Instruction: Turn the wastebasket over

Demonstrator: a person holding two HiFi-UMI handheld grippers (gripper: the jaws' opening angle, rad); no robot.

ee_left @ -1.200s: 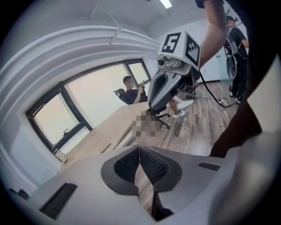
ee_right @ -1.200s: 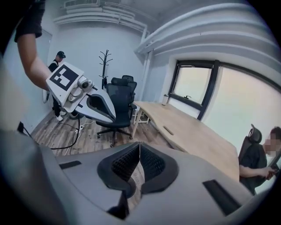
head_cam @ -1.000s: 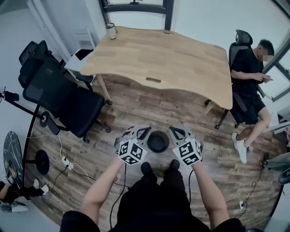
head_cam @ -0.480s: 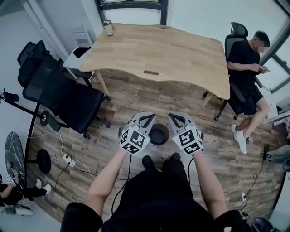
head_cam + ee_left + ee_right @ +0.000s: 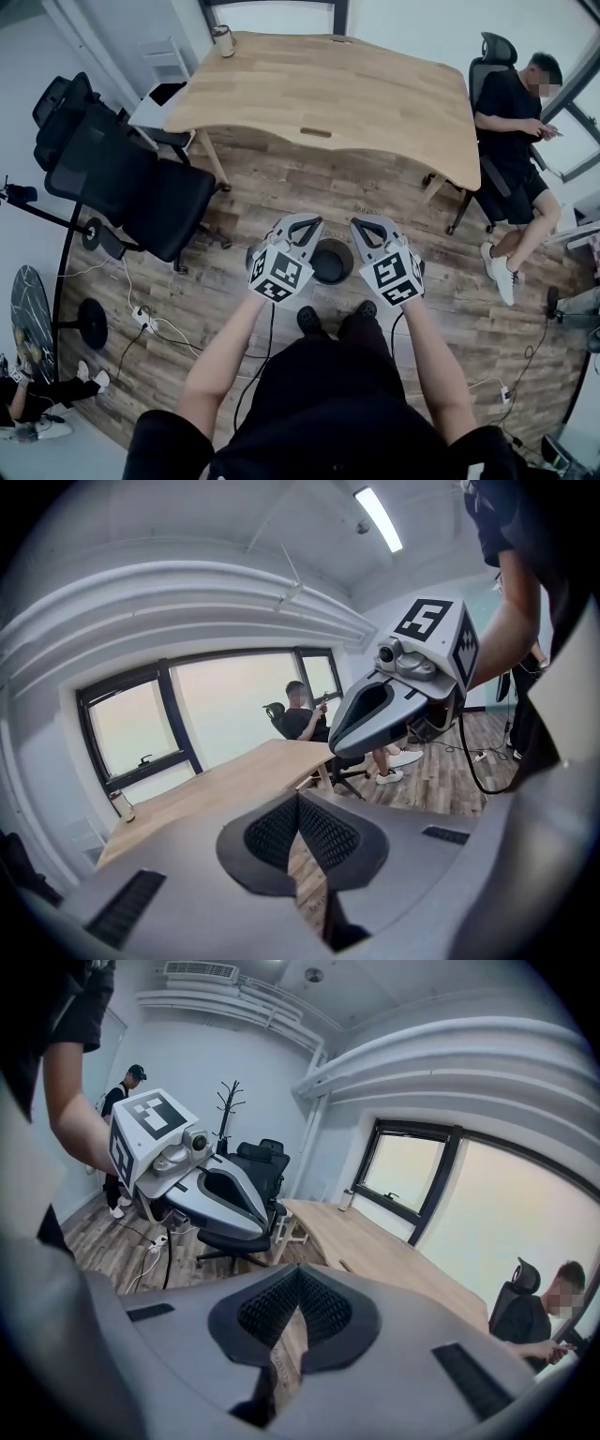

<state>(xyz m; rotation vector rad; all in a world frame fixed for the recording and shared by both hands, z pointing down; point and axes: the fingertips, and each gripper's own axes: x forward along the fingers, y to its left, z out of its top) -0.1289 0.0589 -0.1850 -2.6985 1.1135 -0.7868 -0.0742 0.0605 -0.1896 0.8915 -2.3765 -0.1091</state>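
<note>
The black round wastebasket stands on the wooden floor just ahead of the person's shoes, seen from above; whether its mouth or its base faces up I cannot tell. My left gripper hovers over its left side and my right gripper over its right side, neither touching it. Both are shut and hold nothing. In the left gripper view the pads of the left gripper meet, with the right gripper alongside. The right gripper is likewise shut in its own view, the left gripper beside it. The basket is hidden in both gripper views.
A wooden desk with a cup on its far corner stands ahead. A black office chair is to the left, and a seated person is at the right. Cables and a power strip lie on the floor at the left.
Both grippers have risen a little above the wastebasket and stay shut. The basket has not moved on the floor.
</note>
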